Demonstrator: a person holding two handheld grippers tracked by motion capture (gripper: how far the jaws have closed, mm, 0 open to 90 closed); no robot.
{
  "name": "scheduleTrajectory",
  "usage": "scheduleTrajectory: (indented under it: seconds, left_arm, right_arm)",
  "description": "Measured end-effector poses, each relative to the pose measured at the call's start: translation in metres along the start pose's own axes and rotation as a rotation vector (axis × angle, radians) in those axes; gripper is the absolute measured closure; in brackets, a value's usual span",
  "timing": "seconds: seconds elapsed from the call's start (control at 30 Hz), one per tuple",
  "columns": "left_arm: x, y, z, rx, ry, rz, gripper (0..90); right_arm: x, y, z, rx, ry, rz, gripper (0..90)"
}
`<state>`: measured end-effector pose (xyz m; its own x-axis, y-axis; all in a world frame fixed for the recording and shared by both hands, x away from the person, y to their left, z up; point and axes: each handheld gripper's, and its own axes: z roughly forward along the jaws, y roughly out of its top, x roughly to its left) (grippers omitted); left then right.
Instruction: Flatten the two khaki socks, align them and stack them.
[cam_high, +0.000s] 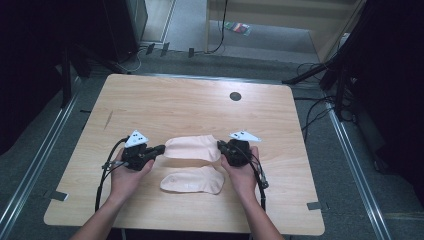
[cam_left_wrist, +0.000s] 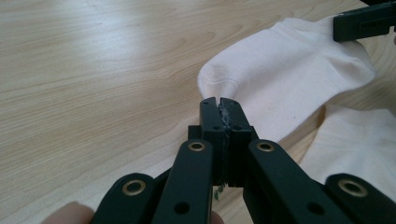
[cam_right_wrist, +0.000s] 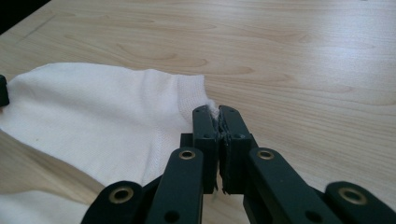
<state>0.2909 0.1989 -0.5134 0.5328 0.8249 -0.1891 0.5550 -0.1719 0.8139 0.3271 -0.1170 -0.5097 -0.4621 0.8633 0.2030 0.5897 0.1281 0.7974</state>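
Pale wood-grain desk (cam_high: 165, 95), smooth laminate, rounded corners, a small dark round grommet (cam_high: 235, 96) near the far edge.

At left, left hand (cam_high: 125, 175) around the left gripper (cam_high: 161, 148): matte black, hard-edged, brass rivets along the linkage, a grey three-cornered plate on top, a black cable looping back toward the near edge. Jaws pressed together on one end of the sock (cam_high: 192, 148), a thin pinch of cloth caught between the pads; in the left gripper view (cam_left_wrist: 219, 105) the fabric bunched and puckered right at the tips.

In the middle, that sock stretched between both grippers: cream-white, soft knit with fine ribbing, oblong, slightly rounded at the ends, held a little above the desk as far as can be told. Just nearer the person, a second sock (cam_high: 192, 181) of the same cream knit, flat on the wood, foot-shaped with a curved heel, apart from both grippers.

At right, right hand (cam_high: 243, 172) around the right gripper (cam_high: 219, 146), same black build and grey plate, cable trailing down by the wrist. Jaws clamped on the sock's other end; in the right gripper view (cam_right_wrist: 218, 112) a ribbed cuff edge and a tuft of fabric nipped between the pads.
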Motion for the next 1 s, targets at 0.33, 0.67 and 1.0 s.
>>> scheduleTrajectory:
  seconds: [0.33, 0.67, 1.0]
  left_arm:
    - [-0.009, -0.009, -0.016, -0.018, -0.019, 0.004, 90.0]
    - [-0.019, -0.021, -0.036, -0.033, -0.04, 0.014, 90.0]
    - [-0.03, -0.034, -0.046, -0.022, -0.06, 0.034, 90.0]
  right_arm:
    - [0.01, -0.013, -0.02, -0.007, 0.022, 0.007, 87.7]
    - [0.019, -0.027, -0.035, -0.011, 0.051, 0.007, 87.7]
    - [0.025, -0.036, -0.053, -0.019, 0.061, 0.002, 87.6]
